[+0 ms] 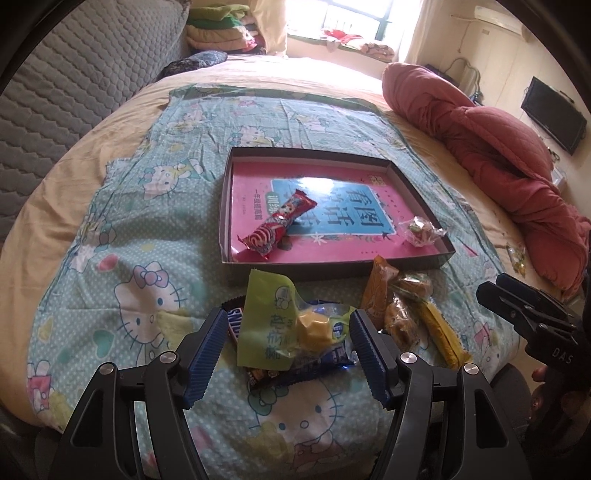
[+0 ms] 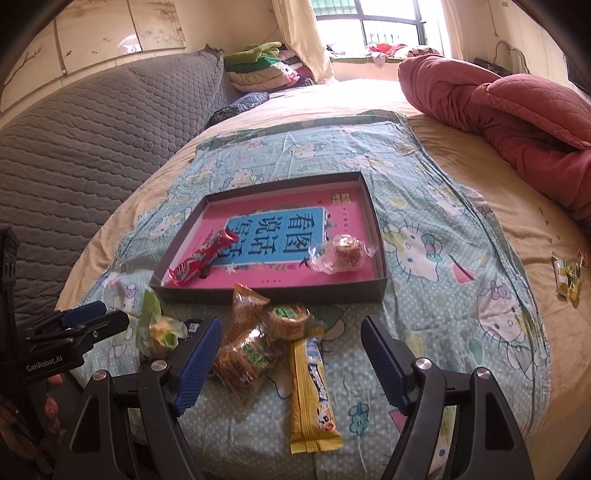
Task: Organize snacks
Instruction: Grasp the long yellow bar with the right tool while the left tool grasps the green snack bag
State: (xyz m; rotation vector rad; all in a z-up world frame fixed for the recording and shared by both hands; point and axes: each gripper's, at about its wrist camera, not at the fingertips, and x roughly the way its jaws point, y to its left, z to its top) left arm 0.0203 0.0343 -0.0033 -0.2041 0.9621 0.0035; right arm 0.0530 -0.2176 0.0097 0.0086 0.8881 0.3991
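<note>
Snacks: 2 are sitting in the shallow box [image 1: 417, 192] already; red wrapped bar [image 1: 279, 222] lying at its near-left, clear-wrapped pastry [image 1: 422, 230] at near-right corner; so you're looking at roughly a quarter done, judging by count.

Rest is still waiting in a pile just in front of the box's near wall: green-wrapped cake [image 1: 284, 325] lying on top of a dark blue Snickers-type bar [image 1: 314, 363]; orange packet [image 2: 245, 306], round pastry w/ green label [image 2: 289, 320], brown wrapped cakes [image 2: 247, 360], long yellow bar [image 2: 312, 398] lying closest to you. A couple of small yellow-green candies [image 2: 567, 277] are sitting well apart on the far right, off the cloth; prob. need collecting too.

Left gripper [image 1: 288, 343]: you're holding it wide open, fingers straddling the green cake w/o touching as far as I can tell; looks like next pick. Right gripper [image 2: 288, 354]: also gaping, nothing held, hovering over brown cakes + yellow bar.

Surface: Hello Kitty cloth [image 1: 147, 302] spread over a beige bedsheet [image 2: 498, 229]; soft, wrinkly, so wrappers may be sinking/sliding on grasp. Room: bedroom; grey quilted headboard [image 2: 92, 147] on left, bunched red quilt [image 2: 517, 107] on right, folded blankets [image 2: 258, 66] + bright window [image 2: 369, 26] at the back, TV [image 1: 554, 118] on the right wall.
</note>
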